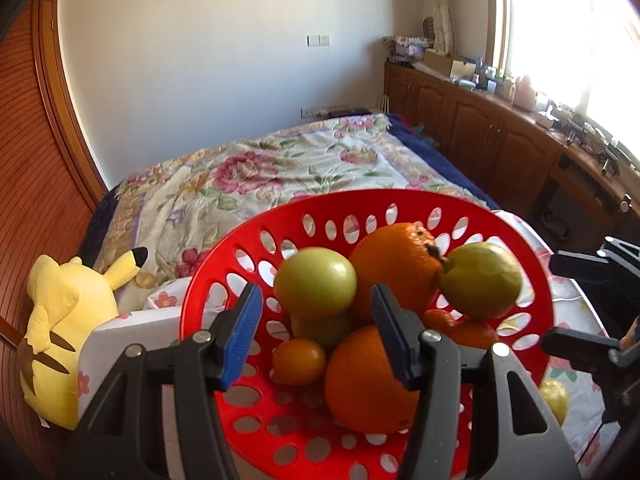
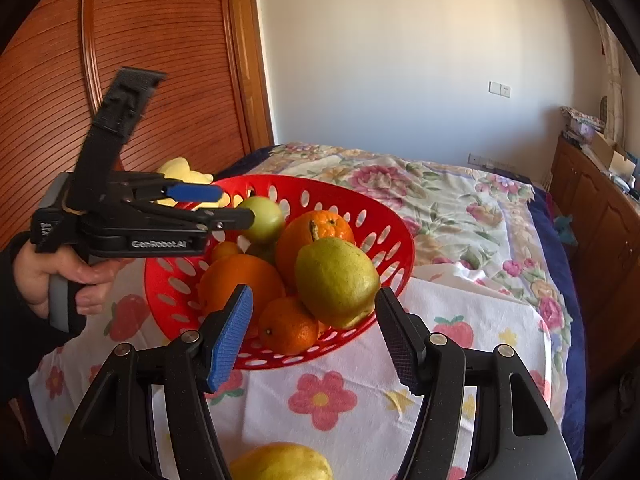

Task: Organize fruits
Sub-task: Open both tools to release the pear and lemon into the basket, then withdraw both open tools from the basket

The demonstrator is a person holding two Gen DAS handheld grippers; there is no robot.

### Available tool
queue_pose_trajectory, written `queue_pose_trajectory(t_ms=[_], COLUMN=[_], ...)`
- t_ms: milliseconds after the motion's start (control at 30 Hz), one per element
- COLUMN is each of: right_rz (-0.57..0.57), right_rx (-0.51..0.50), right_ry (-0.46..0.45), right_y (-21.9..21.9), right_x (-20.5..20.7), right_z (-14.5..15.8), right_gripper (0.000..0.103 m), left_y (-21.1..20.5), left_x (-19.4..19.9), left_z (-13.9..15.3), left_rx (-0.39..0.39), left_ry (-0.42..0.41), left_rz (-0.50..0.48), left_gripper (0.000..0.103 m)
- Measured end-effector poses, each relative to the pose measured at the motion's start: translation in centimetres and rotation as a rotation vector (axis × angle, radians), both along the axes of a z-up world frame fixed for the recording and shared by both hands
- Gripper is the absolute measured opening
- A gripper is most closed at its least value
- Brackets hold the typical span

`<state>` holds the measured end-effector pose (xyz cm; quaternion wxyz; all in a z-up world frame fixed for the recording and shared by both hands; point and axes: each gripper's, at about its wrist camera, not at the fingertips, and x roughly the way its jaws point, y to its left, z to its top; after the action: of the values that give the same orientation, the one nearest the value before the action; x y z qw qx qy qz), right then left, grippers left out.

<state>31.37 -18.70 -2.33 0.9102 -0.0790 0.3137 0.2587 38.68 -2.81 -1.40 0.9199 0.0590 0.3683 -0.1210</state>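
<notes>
A red perforated basket [image 1: 400,208] [image 2: 400,240] stands on a flowered cloth and holds several fruits: two big oranges [image 1: 360,384] [image 2: 240,276], small oranges [image 2: 288,324], a green apple [image 1: 316,280] [image 2: 262,214] and a green pear [image 1: 480,280] [image 2: 336,280]. My left gripper [image 1: 316,332] is open and empty over the basket's near side; it also shows in the right wrist view [image 2: 224,204]. My right gripper [image 2: 314,332] is open and empty just in front of the basket, near the pear. A yellow lemon [image 2: 280,464] [image 1: 556,400] lies on the cloth outside the basket.
The flowered cloth [image 2: 460,320] covers a raised surface in front of a bed with a floral quilt [image 1: 260,176]. A yellow plush toy [image 1: 60,320] lies at the left by a wooden wardrobe [image 2: 140,40]. Wooden cabinets [image 1: 480,132] line the right wall.
</notes>
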Motion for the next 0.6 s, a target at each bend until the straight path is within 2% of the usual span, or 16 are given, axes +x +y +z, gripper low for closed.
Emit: queue_pose_trajectory(t_ms=[133,367,600], right_rz=[-0.013,-0.046,-0.075], right_rx=[0.003,0.021,0.035], right_ry=[-0.002,0.007,0.027], right_y=[-0.4,-1.1,-1.0], right_x=[-1.2,-4.0,-6.8], right_z=[0.1,-0.3,-1.7], right_gripper=[0.065,0.065,0.066], left_y=[0.5,1.4,1.9], left_x=[-2.9,-8.7,-13.1], left_z=[0.9,1.5,0.1], left_rx=[-0.041,-0.05,-0.066], left_ry=[-0.055,-0.131,-0.166], left_rz=[-0.016,-0.021,-0.002], left_gripper=[0.057,0.057,0.057])
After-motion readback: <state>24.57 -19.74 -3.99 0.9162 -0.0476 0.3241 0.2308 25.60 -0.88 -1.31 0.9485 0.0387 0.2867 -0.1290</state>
